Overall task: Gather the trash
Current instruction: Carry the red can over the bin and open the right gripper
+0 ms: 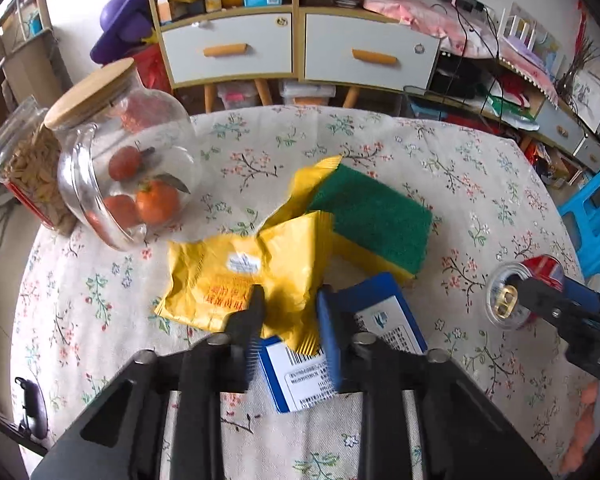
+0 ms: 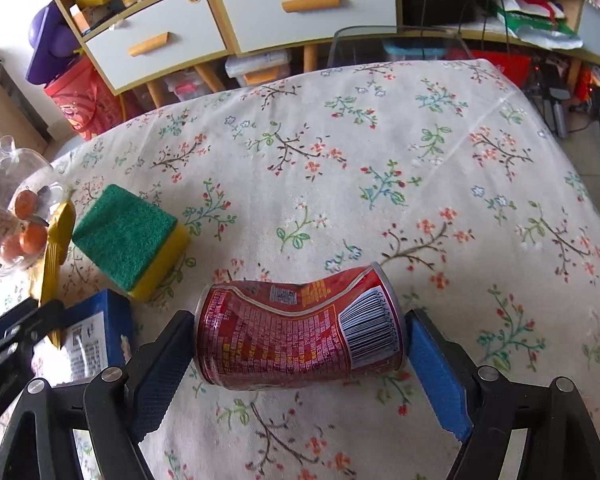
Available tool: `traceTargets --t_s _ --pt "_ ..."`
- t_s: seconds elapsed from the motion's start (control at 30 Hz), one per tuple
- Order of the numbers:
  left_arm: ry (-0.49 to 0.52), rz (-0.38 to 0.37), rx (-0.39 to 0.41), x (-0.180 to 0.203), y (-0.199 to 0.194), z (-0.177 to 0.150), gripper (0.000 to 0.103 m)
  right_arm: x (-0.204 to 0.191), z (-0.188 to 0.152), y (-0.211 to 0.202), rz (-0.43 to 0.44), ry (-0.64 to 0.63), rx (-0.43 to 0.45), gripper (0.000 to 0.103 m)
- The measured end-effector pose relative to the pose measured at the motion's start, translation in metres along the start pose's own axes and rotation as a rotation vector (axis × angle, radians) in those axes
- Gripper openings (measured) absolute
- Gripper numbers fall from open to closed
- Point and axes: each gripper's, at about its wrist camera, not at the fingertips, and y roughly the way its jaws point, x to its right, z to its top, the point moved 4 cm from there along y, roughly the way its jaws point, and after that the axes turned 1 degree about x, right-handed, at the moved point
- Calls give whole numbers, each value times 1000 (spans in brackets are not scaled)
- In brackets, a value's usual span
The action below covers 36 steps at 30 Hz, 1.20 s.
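You get soft, even daylight in both views, brighter toward the upper left. Shadows on the floral tablecloth (image 2: 380, 160) stay faint. Fisheye bending curves the cabinet (image 1: 296, 40) and darkens the corners. The left gripper's fingers (image 1: 252, 320) look motion-blurred; the glass jar (image 1: 128, 168) shows mild glare.

Yellow wrapper (image 1: 260, 276) hides part of blue box (image 1: 380, 320).

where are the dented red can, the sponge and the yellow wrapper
dented red can (image 2: 296, 332): right wrist view, middle of its printed side
sponge (image 2: 122, 234): right wrist view, green scouring top
yellow wrapper (image 1: 236, 276): left wrist view, flat printed face
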Motion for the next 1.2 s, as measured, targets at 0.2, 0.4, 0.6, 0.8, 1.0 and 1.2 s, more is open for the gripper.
traceTargets --t_s 0.2,0.4,0.6,0.8,1.0,1.2 --pt "-9 -6 29 -6 -17 2 11 10 0 -19 14 8 14 87" --pt "-48 -57 74 -10 -44 6 10 20 2 -40 28 21 38 87" --pt "-26 -113 118 6 -71 5 10 31 2 -60 27 25 67 87" --pt "14 -171 133 35 -87 1 10 53 0 -79 12 46 90 87" --pt "48 -234 134 71 -99 -6 10 89 -2 -97 -24 89 107 87" --pt "93 -293 130 113 -106 -14 10 139 -10 -115 -68 148 113 87"
